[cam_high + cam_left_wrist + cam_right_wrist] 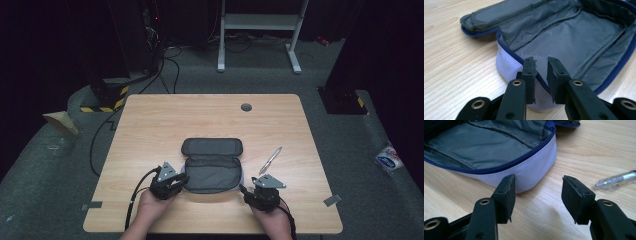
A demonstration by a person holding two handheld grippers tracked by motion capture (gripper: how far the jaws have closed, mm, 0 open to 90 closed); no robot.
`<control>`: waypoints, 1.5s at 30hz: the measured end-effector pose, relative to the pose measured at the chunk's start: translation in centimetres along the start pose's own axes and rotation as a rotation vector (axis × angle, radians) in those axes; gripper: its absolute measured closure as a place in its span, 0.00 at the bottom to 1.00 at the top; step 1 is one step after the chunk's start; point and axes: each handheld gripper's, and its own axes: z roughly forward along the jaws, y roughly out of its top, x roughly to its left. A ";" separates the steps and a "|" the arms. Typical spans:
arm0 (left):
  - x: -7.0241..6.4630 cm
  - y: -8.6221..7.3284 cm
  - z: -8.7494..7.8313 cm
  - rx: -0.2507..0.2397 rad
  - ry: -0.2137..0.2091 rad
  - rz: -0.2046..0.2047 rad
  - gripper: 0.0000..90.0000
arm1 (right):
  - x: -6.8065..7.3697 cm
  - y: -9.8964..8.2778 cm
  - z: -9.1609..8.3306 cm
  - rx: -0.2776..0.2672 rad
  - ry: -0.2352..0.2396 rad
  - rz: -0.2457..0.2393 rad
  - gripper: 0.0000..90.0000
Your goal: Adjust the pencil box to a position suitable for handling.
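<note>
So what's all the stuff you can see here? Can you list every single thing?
Pencil case: one, grey inside with blue zip and pale outer wall, open flat in the table's middle.
Pen: one, clear and silver, on the table right of the case.
Table: one, light wood, with a round grey cap near its far edge.
White frame: one, on the floor beyond the table.
Left gripper: one, black, jaws narrowly apart over the case's near left rim.
Right gripper: one, black, jaws wide apart by the case's near right corner.
Hands: two, holding the grippers.
</note>
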 end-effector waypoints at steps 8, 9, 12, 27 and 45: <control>-0.5 0.2 0.4 -0.007 0.005 0.025 0.85 | -0.2 -0.2 -0.1 0.000 -0.003 -0.005 0.50; -0.4 0.2 0.3 -0.016 0.011 0.021 0.85 | -0.2 -0.2 -0.2 -0.006 -0.007 -0.007 0.51; 0.1 0.2 -0.6 -0.055 0.047 0.004 0.83 | -0.6 -0.1 -0.6 -0.037 -0.034 -0.002 0.53; 0.9 -0.7 -0.5 -0.041 0.053 -0.060 0.86 | -0.4 0.6 1.0 -0.003 -0.072 -0.003 0.52; 0.5 0.0 0.7 -0.068 0.035 -0.067 0.89 | 0.0 0.1 0.2 -0.004 -0.065 -0.009 0.53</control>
